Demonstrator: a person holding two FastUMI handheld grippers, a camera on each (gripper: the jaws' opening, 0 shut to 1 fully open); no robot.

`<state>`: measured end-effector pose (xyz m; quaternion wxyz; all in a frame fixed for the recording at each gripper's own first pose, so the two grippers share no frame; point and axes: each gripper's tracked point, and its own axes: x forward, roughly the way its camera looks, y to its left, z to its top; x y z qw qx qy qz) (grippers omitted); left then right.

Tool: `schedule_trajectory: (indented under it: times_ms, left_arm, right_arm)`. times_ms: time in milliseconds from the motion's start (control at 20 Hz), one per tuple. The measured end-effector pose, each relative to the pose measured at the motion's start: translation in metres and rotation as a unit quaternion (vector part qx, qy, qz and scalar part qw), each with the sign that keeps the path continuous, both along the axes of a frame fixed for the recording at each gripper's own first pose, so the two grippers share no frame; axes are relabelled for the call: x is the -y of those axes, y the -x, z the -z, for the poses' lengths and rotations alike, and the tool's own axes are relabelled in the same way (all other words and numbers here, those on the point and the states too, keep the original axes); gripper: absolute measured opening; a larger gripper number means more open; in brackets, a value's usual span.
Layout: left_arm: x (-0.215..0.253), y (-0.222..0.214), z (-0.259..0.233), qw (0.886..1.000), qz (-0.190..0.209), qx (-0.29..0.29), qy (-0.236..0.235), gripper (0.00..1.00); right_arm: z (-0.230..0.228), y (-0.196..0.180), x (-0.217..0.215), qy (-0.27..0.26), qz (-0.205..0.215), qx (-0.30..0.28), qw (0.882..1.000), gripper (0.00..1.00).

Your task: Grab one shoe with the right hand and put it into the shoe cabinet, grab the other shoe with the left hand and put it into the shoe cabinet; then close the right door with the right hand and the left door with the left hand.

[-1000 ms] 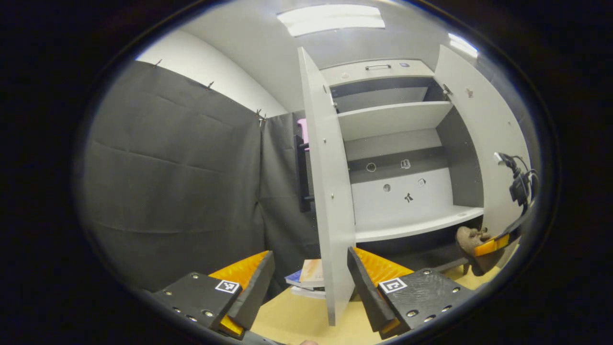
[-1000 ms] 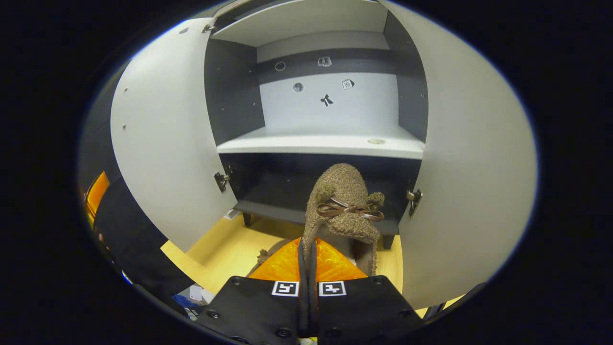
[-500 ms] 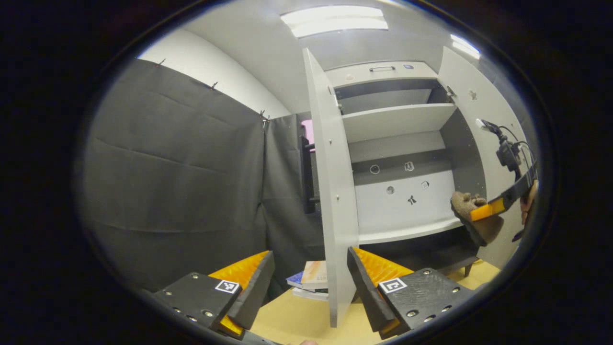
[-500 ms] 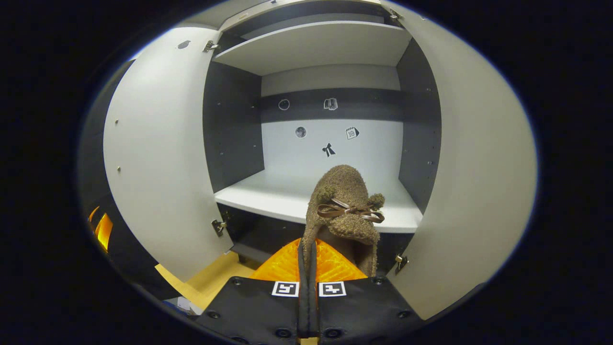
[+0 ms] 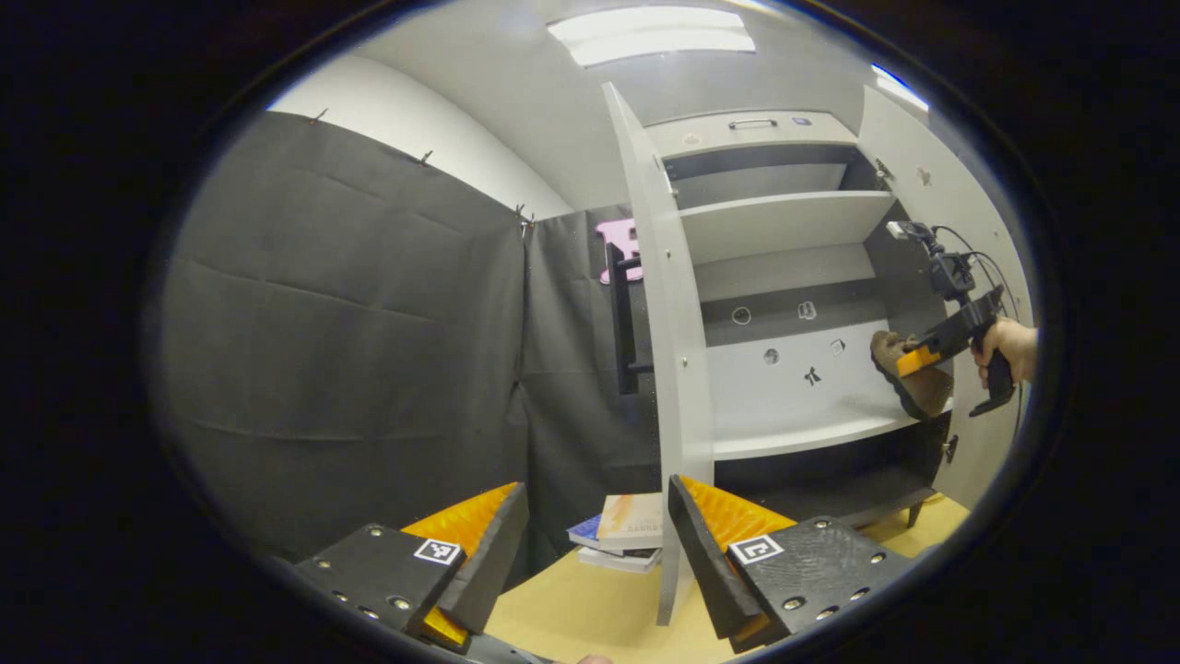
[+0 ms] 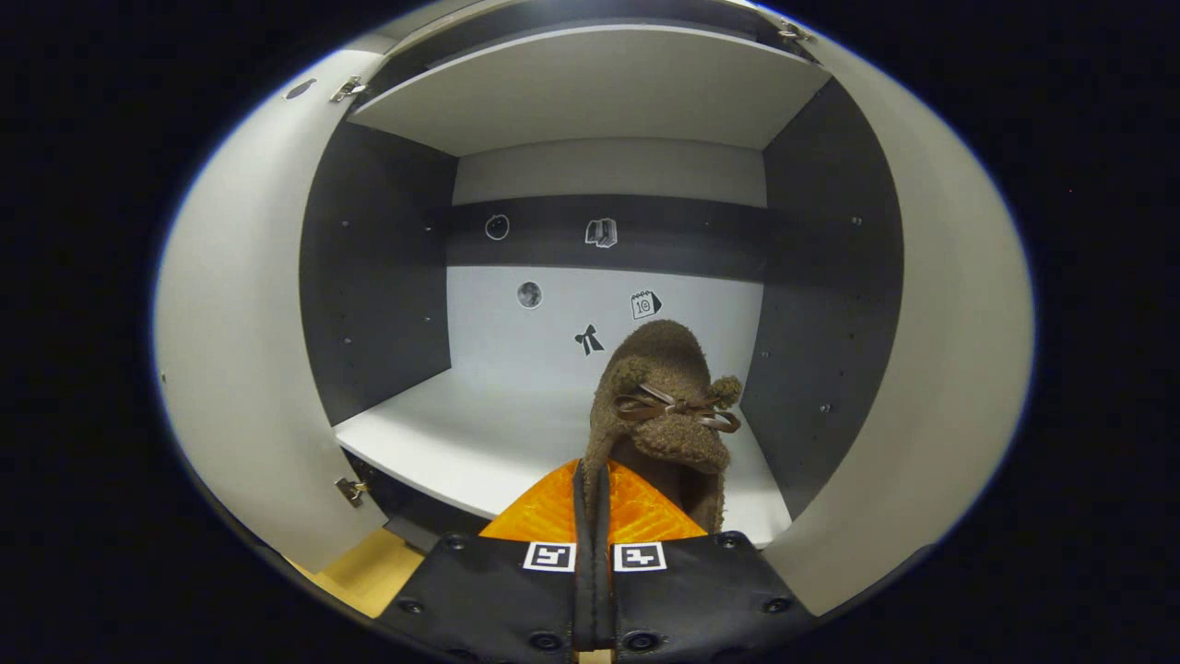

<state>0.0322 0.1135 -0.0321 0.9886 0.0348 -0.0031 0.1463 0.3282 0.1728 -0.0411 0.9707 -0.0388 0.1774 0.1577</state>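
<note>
A: What does the right gripper (image 6: 590, 480) hold?

B: Its two fingers are pressed together on the rim of a brown fuzzy shoe (image 6: 662, 406), which carries a small brown bow on its upper. In the right gripper view the shoe hangs in the air in front of the shoe cabinet (image 6: 369, 267), above the front of the white middle shelf (image 6: 479, 433), toe pointing toward the back panel.

A: And seen from the other side?

B: In the left gripper view the same shoe (image 5: 908, 383) sits at the far right, clamped by the right gripper (image 5: 913, 358), with a hand (image 5: 1005, 343) on the grip. It is above the shelf, not resting on it.

A: What of the left gripper (image 5: 595, 526)?

B: Its jaws stand wide apart with nothing between them, low over the yellow floor (image 5: 590, 609).

A: And the doors?

B: Both are open. The left door (image 5: 668, 350) stands edge-on just beyond the left gripper; the right door (image 5: 940, 194) swings outward. A stack of books (image 5: 622, 535) lies on the floor beside the left door.
</note>
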Motion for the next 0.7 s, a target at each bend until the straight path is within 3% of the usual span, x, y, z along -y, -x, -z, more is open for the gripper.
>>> schedule_trajectory:
  times_ms: [250,350,400,550,650,700]
  left_arm:
    - [-0.003,0.001,0.01,1.0,-0.007,-0.01,0.002,0.89]
    - [-0.004,0.003,0.009,1.0,-0.01,-0.012,0.001,0.94]
    - [-0.004,0.003,0.008,1.0,-0.011,-0.013,0.0,0.89]
    - [-0.003,0.005,0.008,1.0,-0.013,-0.015,-0.005,0.89]
    - [0.002,0.006,0.008,1.0,-0.008,-0.018,-0.004,0.94]
    - [0.004,0.005,0.01,1.0,-0.005,-0.02,-0.004,0.94]
  right_arm:
    - [0.01,-0.046,0.002,0.047,0.019,-0.005,0.999,0.01]
    - [0.016,-0.055,-0.002,0.049,0.017,-0.017,0.998,0.01]
    - [0.019,-0.06,-0.003,0.052,0.019,-0.021,0.998,0.02]
    - [0.022,-0.073,-0.005,0.057,0.036,-0.02,0.997,0.02]
    - [0.015,-0.078,-0.001,0.065,0.043,-0.001,0.997,0.12]
    - [0.011,-0.076,-0.005,0.059,0.039,0.008,0.997,0.29]
